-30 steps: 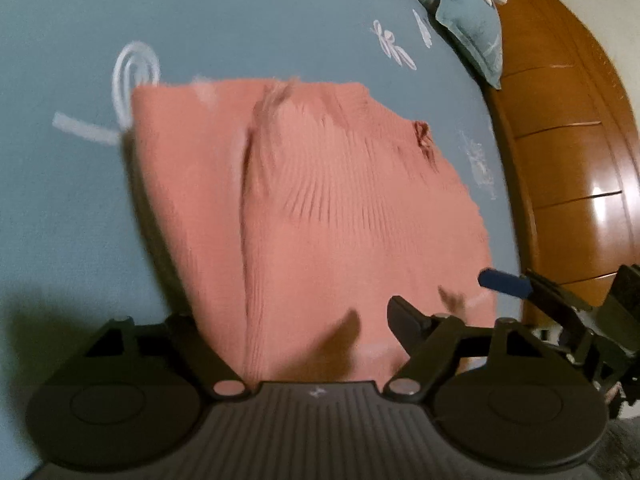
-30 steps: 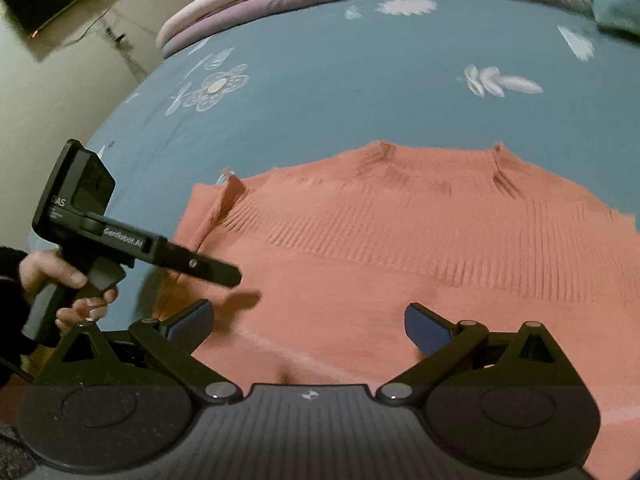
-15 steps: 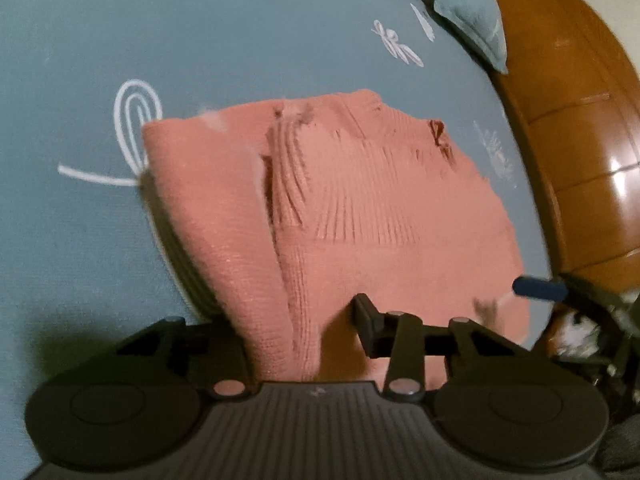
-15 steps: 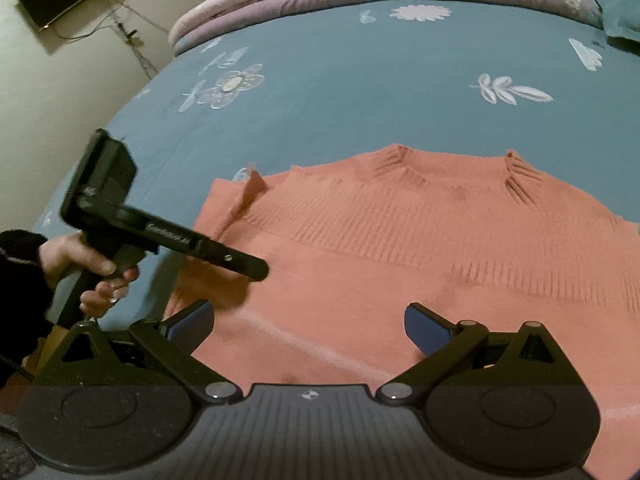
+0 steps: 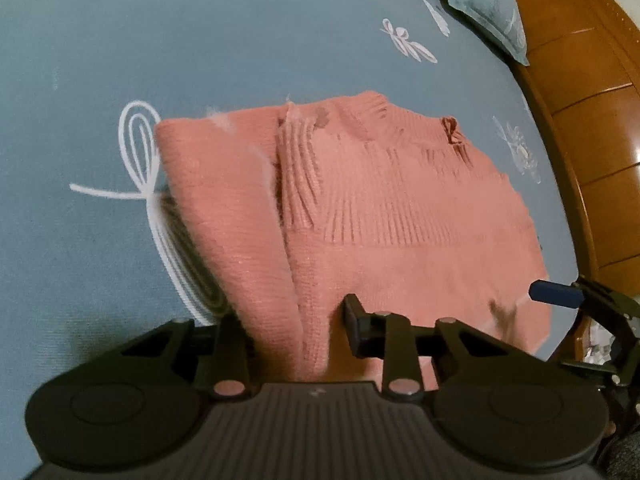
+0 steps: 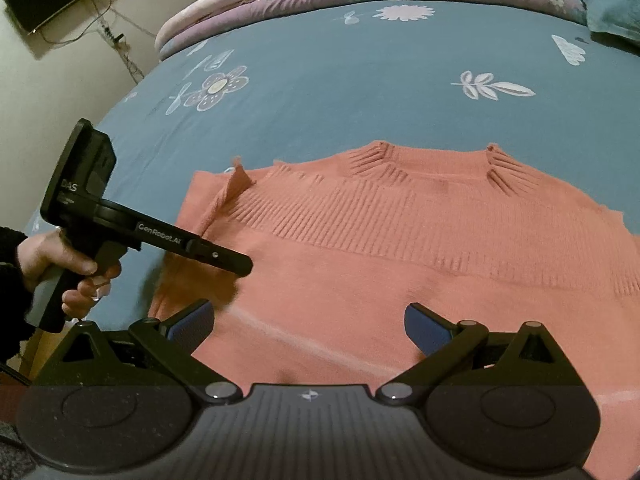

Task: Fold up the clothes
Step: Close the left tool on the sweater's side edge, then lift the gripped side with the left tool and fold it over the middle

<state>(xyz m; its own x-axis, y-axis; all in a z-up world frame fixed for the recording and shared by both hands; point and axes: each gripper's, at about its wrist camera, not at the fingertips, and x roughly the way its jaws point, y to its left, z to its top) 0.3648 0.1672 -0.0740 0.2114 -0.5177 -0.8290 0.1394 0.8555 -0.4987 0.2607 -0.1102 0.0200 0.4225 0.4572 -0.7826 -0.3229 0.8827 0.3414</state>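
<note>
A salmon-pink sweater (image 6: 400,248) lies spread across the blue flowered bed (image 6: 340,80), filling the centre of both views. The left gripper (image 5: 296,328) is closing on the sweater's folded edge at lower centre. The right gripper (image 6: 308,326) hovers with jaws apart above the hem.

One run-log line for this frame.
left gripper: closing on sweater hem | right gripper: open above sweater | bed

Salmon-pink ribbed knit sweater (image 6: 420,248) spread flat across the middle of the frame on a blue flowered bedsheet (image 6: 360,80), round neckline toward the top, left side folded inward with a raised fabric edge.
</note>
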